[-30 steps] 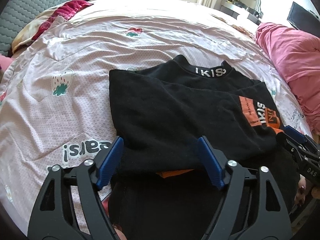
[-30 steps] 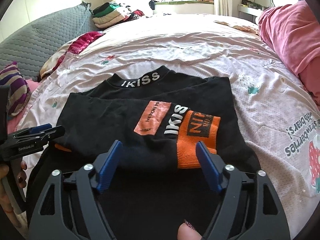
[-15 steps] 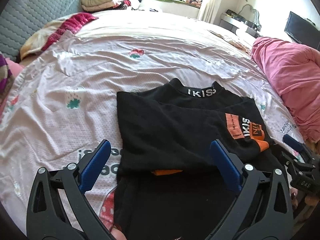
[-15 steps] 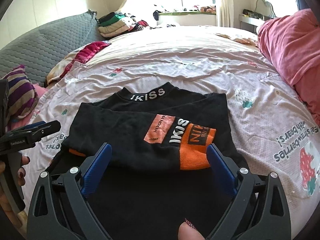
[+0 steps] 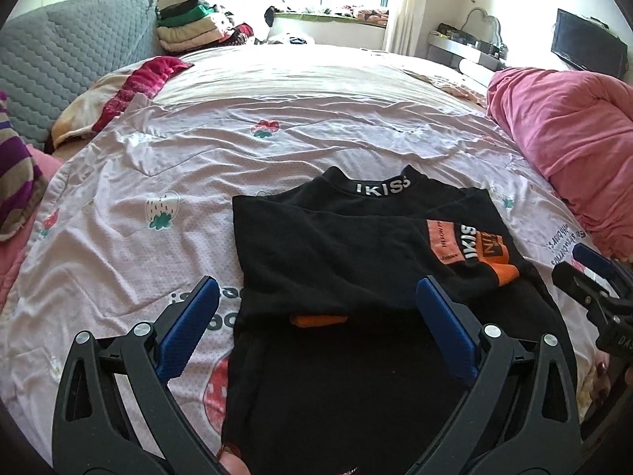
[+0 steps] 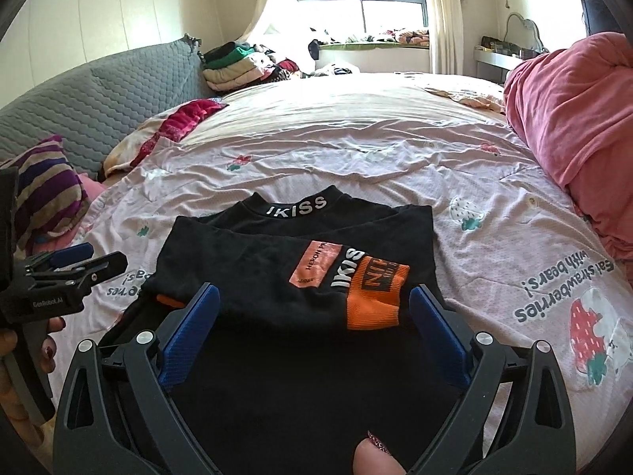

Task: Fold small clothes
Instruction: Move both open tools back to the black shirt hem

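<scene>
A small black top (image 5: 336, 261) with an IKISS collar and orange cuffs lies flat on the bed, both sleeves folded across its chest. It also shows in the right wrist view (image 6: 277, 261). My left gripper (image 5: 316, 293) is open and empty, held above the garment's lower left part. My right gripper (image 6: 312, 297) is open and empty above the lower right part, near the orange cuff (image 6: 376, 301). Each gripper shows at the edge of the other's view: the right one (image 5: 593, 273) and the left one (image 6: 79, 265).
The pink strawberry-print bedsheet (image 5: 158, 182) covers the bed. A pink quilt (image 5: 565, 134) is heaped at the right. A grey padded headboard (image 6: 99, 99), a striped pillow (image 6: 43, 190) and a stack of folded clothes (image 6: 233, 63) are at the left and back.
Both grippers have opened wider and pulled back and up from the top, so more of the bed and room shows. The folded sleeves stay where they lie.
</scene>
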